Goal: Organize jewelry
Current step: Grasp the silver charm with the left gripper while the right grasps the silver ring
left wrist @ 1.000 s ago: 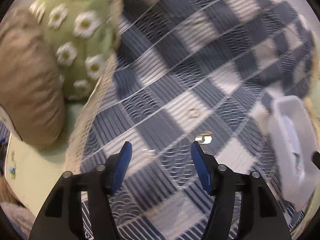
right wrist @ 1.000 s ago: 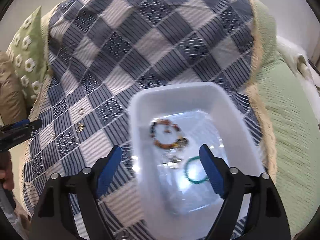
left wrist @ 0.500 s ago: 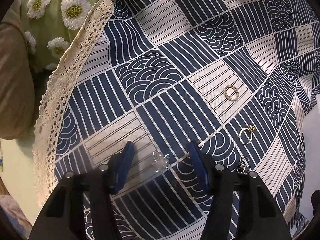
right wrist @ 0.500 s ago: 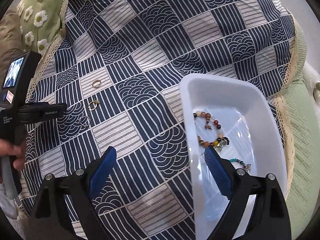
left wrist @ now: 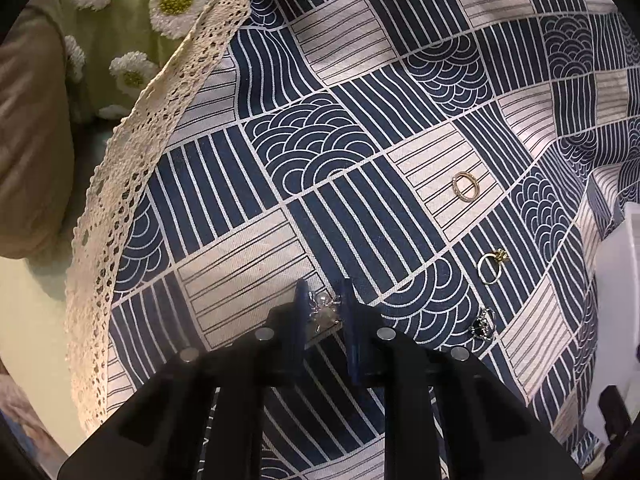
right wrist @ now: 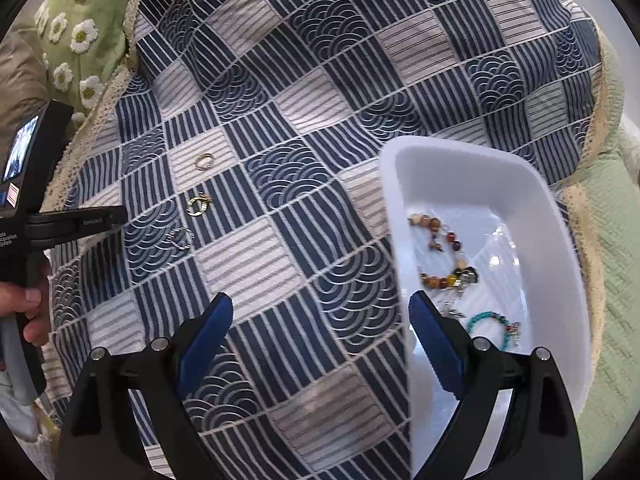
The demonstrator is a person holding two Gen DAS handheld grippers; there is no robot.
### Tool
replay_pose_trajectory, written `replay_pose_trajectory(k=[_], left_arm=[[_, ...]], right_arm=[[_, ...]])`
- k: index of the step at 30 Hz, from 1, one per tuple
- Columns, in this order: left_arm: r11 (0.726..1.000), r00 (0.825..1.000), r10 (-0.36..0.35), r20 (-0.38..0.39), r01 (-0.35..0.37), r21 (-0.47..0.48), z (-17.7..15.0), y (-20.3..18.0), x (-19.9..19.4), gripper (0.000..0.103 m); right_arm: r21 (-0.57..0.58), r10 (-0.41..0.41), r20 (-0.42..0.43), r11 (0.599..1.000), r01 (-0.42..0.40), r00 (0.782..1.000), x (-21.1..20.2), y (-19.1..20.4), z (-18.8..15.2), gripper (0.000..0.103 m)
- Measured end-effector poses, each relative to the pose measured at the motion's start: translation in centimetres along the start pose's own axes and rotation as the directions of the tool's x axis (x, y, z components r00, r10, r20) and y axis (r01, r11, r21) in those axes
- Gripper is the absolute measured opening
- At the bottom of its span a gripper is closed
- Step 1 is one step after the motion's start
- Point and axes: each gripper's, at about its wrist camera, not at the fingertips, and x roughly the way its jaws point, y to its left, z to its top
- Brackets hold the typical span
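Note:
On the blue-and-white patterned cloth point(left wrist: 328, 152) my left gripper point(left wrist: 324, 300) points steeply down. Its jaws are closing, and the blue pads touch both sides of a small silver, clear-stoned piece point(left wrist: 325, 312). To its right lie a gold band point(left wrist: 466, 186), a gold ring with a stone point(left wrist: 492, 266) and a dark silver ring point(left wrist: 484, 324). My right gripper point(right wrist: 320, 320) is open and holds nothing. It straddles the left wall of the white tray point(right wrist: 460, 168), one finger over cloth and one inside. A brown beaded bracelet point(right wrist: 440, 256) and a turquoise bracelet point(right wrist: 492, 328) lie in the tray.
A green daisy cushion point(left wrist: 132, 20) and a brown cushion point(left wrist: 32, 140) lie beyond the cloth's lace edge point(left wrist: 132, 168). A green blanket point(right wrist: 612, 260) borders the cloth past the tray. A hand point(right wrist: 28, 308) holds the left tool at the right wrist view's left edge.
The left gripper came down to the cloth and its jaws narrowed around the silver piece. The right gripper shifted left from over the tray's middle to its left wall.

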Motion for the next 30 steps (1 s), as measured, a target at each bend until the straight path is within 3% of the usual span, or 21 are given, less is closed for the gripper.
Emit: replay_pose_trajectory(k=[6,10,13,19,22,27,30], left_arm=[[1.000,0.998,-0.012,0.061,0.013,-0.015,-0.3,1.1,-3.1,0.015],[0.999,0.994,-0.012,0.108,0.017,-0.049,-0.6,1.9,-5.4,0.015],[0.997,0.992,-0.008,0.124,0.018,-0.081,-1.0,2.7,-6.2,0.015],[0.996,0.992,-0.015,0.123,0.026,-0.090,-0.4,2.8,-6.2,0.015],[0.996,0.992,-0.021,0.121,0.030,-0.079,-0.3,2.9,-6.4,0.015],[0.996,0.991,-0.051,0.121,0.059,-0.065,-0.1,2.1,-5.8,0.015],[0.997,0.992,-0.049,0.120,0.056,-0.056,-0.2,1.9,-5.8,0.015]], right_arm=[[-0.010,0.118,0.007,0.993,-0.118,0.993,0.9,3.6,1.1,0.088],[-0.042,0.130,0.024,0.991,-0.129,0.991,1.9,6.8,2.3,0.088],[-0.033,0.167,-0.016,0.985,-0.168,0.986,4.1,8.9,3.4,0.088],[-0.025,0.145,-0.058,0.989,-0.147,0.988,7.3,11.4,4.6,0.086],[-0.027,0.131,-0.113,0.991,-0.134,0.985,9.1,12.1,4.1,0.079],[-0.044,0.097,-0.107,0.994,-0.102,0.990,9.4,12.4,3.7,0.075],[-0.034,0.095,-0.103,0.995,-0.099,0.990,9.3,11.9,3.7,0.062]])
